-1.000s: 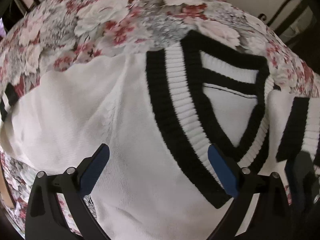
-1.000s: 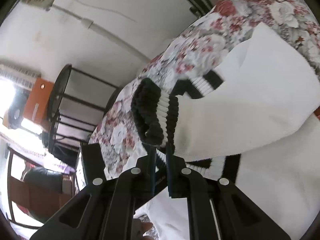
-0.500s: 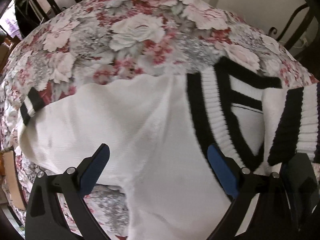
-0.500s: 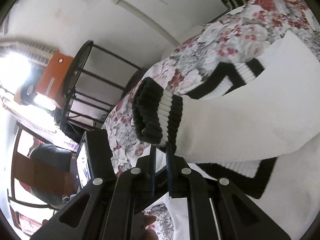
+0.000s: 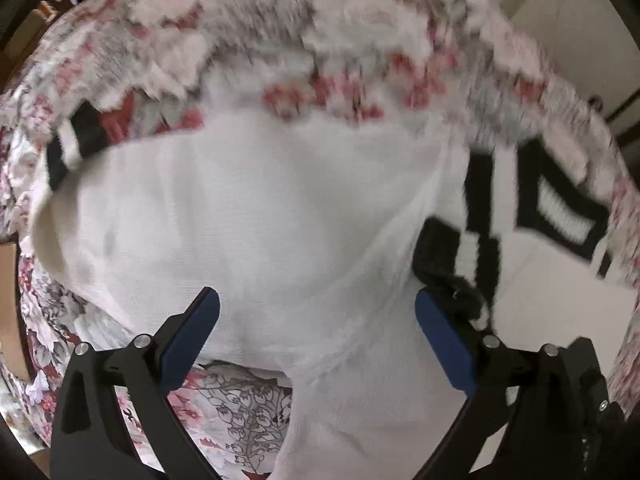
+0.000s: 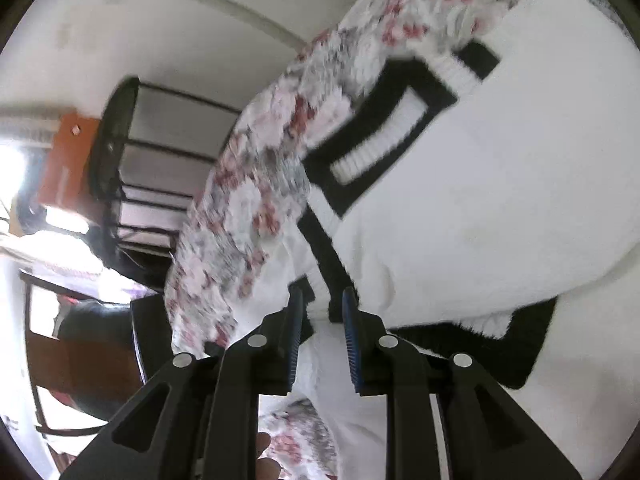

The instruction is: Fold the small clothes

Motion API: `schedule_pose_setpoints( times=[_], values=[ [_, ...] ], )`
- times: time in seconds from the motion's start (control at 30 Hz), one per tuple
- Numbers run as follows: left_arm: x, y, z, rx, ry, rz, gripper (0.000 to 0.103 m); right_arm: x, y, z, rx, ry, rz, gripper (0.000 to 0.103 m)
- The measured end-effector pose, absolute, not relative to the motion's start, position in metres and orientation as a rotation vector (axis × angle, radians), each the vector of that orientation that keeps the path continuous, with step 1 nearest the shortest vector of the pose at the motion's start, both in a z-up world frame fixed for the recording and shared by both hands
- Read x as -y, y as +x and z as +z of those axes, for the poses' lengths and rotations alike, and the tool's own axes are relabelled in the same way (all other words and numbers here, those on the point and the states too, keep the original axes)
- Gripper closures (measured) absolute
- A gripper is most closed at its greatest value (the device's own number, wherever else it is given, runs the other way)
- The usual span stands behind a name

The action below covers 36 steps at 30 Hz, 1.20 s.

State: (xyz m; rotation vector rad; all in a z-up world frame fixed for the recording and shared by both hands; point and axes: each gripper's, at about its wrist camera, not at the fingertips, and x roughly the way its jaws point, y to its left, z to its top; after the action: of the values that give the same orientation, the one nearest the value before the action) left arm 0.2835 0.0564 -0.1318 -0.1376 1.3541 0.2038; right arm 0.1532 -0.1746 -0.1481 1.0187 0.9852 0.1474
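Garment: the white sweater (image 5: 280, 216) with black-and-white ribbed trim lies spread over the floral cloth (image 5: 248, 28) that covers the table, filling most of my view on both sides.

Done so far: one sleeve is folded in across the body; its striped cuff (image 5: 456, 268) lies on the white knit just beside the V-neck collar (image 5: 560, 216), right of centre in my left view.

My right gripper (image 6: 320, 312): my jaws are opening, the pads a narrow gap apart. A bit of the ribbed cuff edge (image 6: 318, 280) sits just beyond the tips, but I judge the pads no longer press on it, so the sleeve is laid down.

My left gripper (image 5: 316, 336): my jaws are spread wide and empty, hanging over the sweater's left half, pointing steeply down at the plain white knit.

Left to do: the other sleeve (image 5: 92, 184) is stretched out to the far left, its striped cuff (image 5: 68, 148) lying on the cloth, unfolded. I judge that is my next fold, then the body has to be doubled over from hem to collar.

Unsure: the left view is smeared with motion, so I cannot tell whether the folded sleeve lies flat or is bunched near the cuff.

Progress: roughly a third through this sweater.
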Motion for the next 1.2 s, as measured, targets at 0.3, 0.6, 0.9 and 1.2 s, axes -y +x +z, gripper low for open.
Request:
schedule_pose_setpoints(
  times=[0.3, 0.6, 0.9, 1.2],
  values=[
    [-0.008, 0.265, -0.114, -1.252, -0.11, -0.019, 0.007, 0.289, 0.137, -0.141, -0.838, 1.07, -0.148, 0.081],
    [-0.026, 0.264, -0.105, -1.239, -0.201, 0.152, 0.012, 0.347, 0.128, -0.216, -0.871, 1.304, -0.284, 0.097],
    [0.02, 0.269, -0.114, -1.324, -0.1, -0.126, 0.01, 0.342, 0.131, -0.171, -0.828, 1.179, -0.27, 0.072],
    [0.025, 0.277, -0.137, -1.389, 0.019, -0.032, 0.005, 0.367, 0.136, -0.224, -0.811, 1.372, -0.239, 0.1]
  ],
)
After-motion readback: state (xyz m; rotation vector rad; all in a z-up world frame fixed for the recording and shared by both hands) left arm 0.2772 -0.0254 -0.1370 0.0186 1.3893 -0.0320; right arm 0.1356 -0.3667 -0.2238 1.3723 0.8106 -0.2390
